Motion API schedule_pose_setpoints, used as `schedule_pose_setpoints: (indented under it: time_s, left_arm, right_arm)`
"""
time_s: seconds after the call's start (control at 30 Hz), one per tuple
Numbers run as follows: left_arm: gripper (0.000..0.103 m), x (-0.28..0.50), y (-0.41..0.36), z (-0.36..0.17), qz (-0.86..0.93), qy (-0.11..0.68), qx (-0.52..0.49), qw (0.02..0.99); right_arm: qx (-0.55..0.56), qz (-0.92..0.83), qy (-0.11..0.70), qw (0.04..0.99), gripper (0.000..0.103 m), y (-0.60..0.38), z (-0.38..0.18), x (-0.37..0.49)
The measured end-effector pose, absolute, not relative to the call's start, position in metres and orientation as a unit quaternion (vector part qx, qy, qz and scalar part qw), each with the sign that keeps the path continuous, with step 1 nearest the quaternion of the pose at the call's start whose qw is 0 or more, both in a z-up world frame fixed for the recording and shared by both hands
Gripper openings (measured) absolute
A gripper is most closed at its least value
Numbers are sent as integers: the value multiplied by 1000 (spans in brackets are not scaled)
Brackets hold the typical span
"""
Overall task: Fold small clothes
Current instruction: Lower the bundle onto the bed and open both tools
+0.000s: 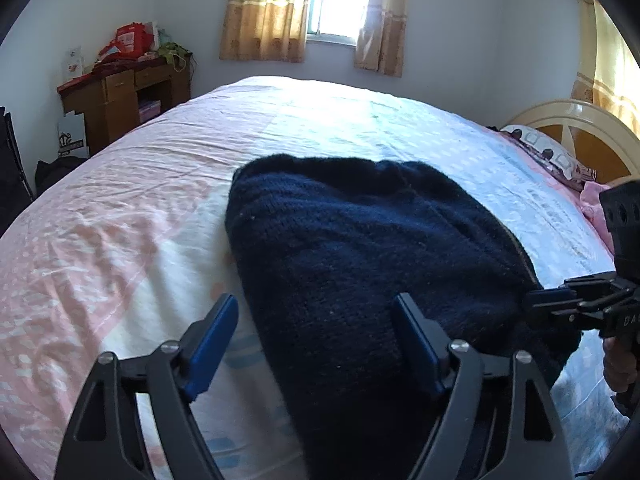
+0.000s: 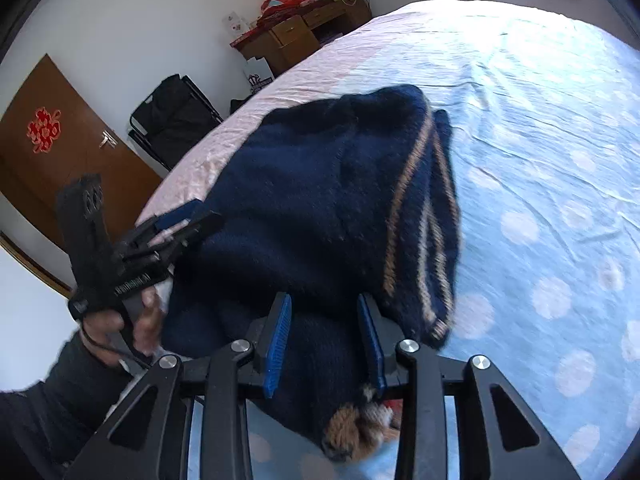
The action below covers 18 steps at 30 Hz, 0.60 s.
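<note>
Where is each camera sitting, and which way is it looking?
Left wrist: sits on the left gripper, looking along its open fingers across the navy sweater and bed toward the window; the right gripper shows at the right edge.
Right wrist: sits on the right gripper, looking down over the sweater toward the door; the left gripper, a hand and sleeve show.
Shared: sweater, bed, wooden desk.

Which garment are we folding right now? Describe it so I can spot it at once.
Start at the big bed with its pink and pale blue sheet. On it lies a dark navy knitted sweater, bunched up. Tan stripes along one edge mark it out.
</note>
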State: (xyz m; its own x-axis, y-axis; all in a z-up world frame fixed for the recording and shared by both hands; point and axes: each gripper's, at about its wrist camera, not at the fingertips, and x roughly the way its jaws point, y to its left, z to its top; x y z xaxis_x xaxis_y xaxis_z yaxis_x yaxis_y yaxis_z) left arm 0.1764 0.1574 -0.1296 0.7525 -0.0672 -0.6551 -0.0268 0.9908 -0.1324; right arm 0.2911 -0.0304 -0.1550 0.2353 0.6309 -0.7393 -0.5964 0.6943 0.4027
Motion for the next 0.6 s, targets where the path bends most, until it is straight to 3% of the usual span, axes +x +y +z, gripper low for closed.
schedule_pose_setpoints:
  time_s: [0.2,0.4,0.47,0.53,0.6]
  left_arm:
    - [83,174,153,-128,-11,357,-63,932]
    - [89,167,147,-130,-16,362,-50,931]
    - [89,166,145,-130,-16,363,-52,930]
    - [89,165,142,-130,-15,366,-51,929]
    - [89,163,140,-128,-15,367,-47,929]
  right_arm:
    - [30,374,460,805,29,-52,-150,277]
    - [-69,313,434,842,29,-48,-146,248]
    - [-53,311,447,837,28,-54,-153,250]
    - [-33,316,454,832,20,-59,-157,252]
    - [-16,313,460,831,20,-66,-161,253]
